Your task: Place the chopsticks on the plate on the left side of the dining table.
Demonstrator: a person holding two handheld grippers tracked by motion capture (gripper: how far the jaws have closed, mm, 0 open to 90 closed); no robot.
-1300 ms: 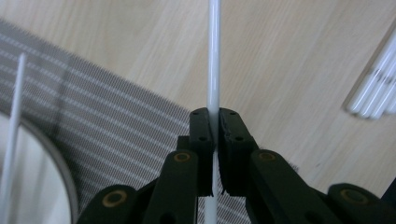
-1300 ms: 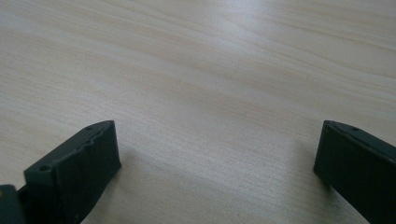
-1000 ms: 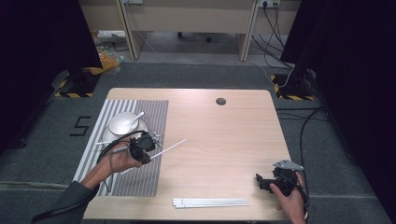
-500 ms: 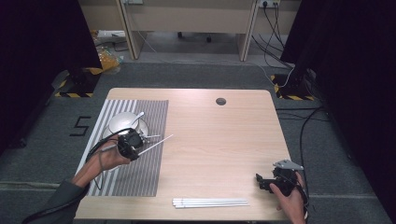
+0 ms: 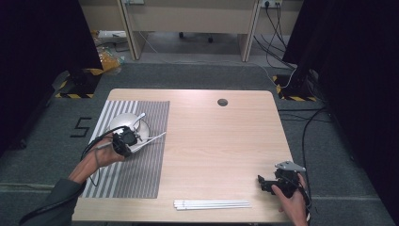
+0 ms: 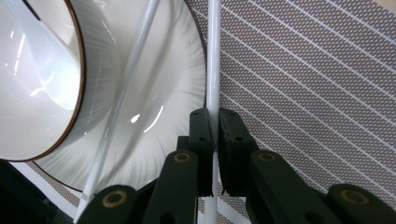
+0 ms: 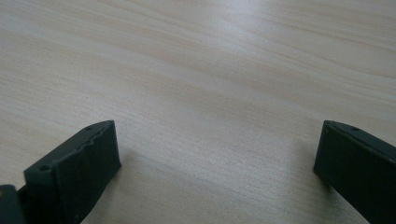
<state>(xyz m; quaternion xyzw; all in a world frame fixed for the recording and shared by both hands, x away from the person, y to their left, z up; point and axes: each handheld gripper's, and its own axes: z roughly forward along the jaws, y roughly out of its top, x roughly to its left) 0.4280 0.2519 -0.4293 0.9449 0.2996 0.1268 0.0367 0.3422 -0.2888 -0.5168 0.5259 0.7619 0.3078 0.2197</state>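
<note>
1. left gripper [image 5: 126,141] is over the striped placemat [image 5: 141,179] on the left side of the table [image 5: 221,141], right at the near edge of the white dishes. Its jaws are pinched tight on a thin white stick [image 6: 214,60], looks like a chopstick

2. in the left gripper view you can see it properly: the stick runs straight up between the two black pads [image 6: 201,135] and pokes out past them, crossing the rim of the white plate [image 6: 173,79] where plate meets mat

3. from the high view the same stick [image 5: 155,138] sticks out to the right of the gripper, slightly tilted, its free end over the mat

4. there's a second white stick [image 6: 123,93] lying slanted across the plate, just left of the held one. Can't tell if the two touch lower down, the jaws hide that bit

5. a white bowl [image 6: 42,79] with a thin brown rim sits on the plate, and there's a white spoon [image 6: 44,46] inside it

6. right gripper [image 5: 275,182] is way off at the near right corner of the table, well apart from all the dishes. Jaws spread wide with nothing between them, just bare wood [image 7: 210,93] under them in the right gripper view

7. a bundle of more white sticks [image 5: 211,204] lies flat along the near edge of the table, between the mat and the right gripper, nothing touching it
</note>
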